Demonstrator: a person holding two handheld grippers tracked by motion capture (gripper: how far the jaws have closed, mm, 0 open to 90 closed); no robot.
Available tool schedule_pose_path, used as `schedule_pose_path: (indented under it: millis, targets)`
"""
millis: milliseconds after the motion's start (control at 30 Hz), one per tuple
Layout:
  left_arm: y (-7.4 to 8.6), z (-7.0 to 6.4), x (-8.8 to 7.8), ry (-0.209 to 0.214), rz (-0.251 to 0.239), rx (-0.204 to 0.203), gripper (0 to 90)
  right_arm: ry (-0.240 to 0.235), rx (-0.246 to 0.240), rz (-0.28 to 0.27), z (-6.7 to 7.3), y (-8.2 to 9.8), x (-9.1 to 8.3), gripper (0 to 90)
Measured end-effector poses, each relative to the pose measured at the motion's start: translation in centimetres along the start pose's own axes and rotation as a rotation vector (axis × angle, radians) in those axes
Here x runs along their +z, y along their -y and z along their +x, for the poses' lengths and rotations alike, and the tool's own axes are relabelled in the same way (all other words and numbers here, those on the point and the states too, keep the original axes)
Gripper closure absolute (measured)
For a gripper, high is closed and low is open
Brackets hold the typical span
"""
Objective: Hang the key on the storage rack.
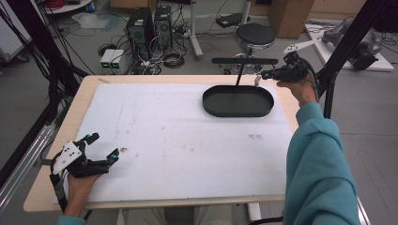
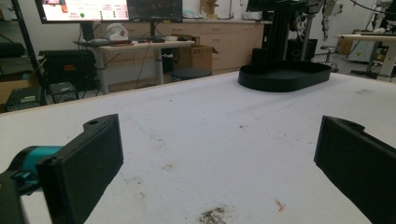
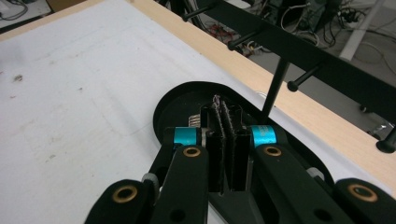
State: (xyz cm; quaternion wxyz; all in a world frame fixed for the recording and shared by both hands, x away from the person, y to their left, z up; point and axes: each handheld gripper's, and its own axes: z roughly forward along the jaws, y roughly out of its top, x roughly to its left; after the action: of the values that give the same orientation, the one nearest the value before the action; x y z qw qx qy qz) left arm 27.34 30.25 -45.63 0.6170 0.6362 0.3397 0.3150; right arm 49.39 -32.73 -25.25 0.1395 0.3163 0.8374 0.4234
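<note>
So, working left to right: the left gripper [image 1: 104, 146] sits down at the near-left corner of the table [image 1: 56, 136], resting on the white mat [image 1: 178, 140] with its jaws spread wide apart and nothing between them. My read is it's just parked there, out of the way, pointing across the mat toward the tray. Further along, the black oval tray [image 1: 238, 101] lies near the far-right corner of the mat, long axis running parallel to the far edge of the table, and it looks empty from above. A thin post rises from around its far rim up to a black rack bar [image 1: 244, 61] with pegs, and that bar runs the same way as the tray. Then the right gripper [image 1: 265, 74] is held up in the air just past the tray's right end, close to the bar's right tip, pointing left along it. Its jaws are pressed together, and in the right gripper view I can't make out anything pinched between them [image 3: 228, 140]. I'd guess the hand hovers there because the rack is what it's working on.
</note>
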Motion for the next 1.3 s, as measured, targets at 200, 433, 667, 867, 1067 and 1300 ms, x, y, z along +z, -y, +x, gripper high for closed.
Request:
schedule_pose_path:
  millis: [200,433,667,867,1067,1300]
  targets:
    - [0.0,0.0,0.0,-0.001,-0.002,-0.002,1.7,0.012,0.017,0.007,-0.5,-0.7,0.9,89.0]
    - [0.0,0.0,0.0,0.000,0.000,0.000,1.7,0.039,0.047,0.030,-1.3,-1.1,2.1,89.0]
    - [0.0,0.0,0.0,0.000,0.001,0.002,1.7,0.080,0.048,0.023,-1.8,-1.5,2.8,89.0]
    - [0.0,0.0,0.0,0.000,0.002,0.003,1.7,0.103,0.056,0.030,-2.2,-1.4,3.2,89.0]
    - [0.0,0.0,0.0,0.001,0.002,0.002,1.7,0.107,0.069,0.028,-2.6,-1.2,3.5,88.9]
    - [0.0,0.0,0.0,0.001,0.001,0.002,1.7,0.113,0.075,0.038,-2.8,-1.0,3.9,88.9]
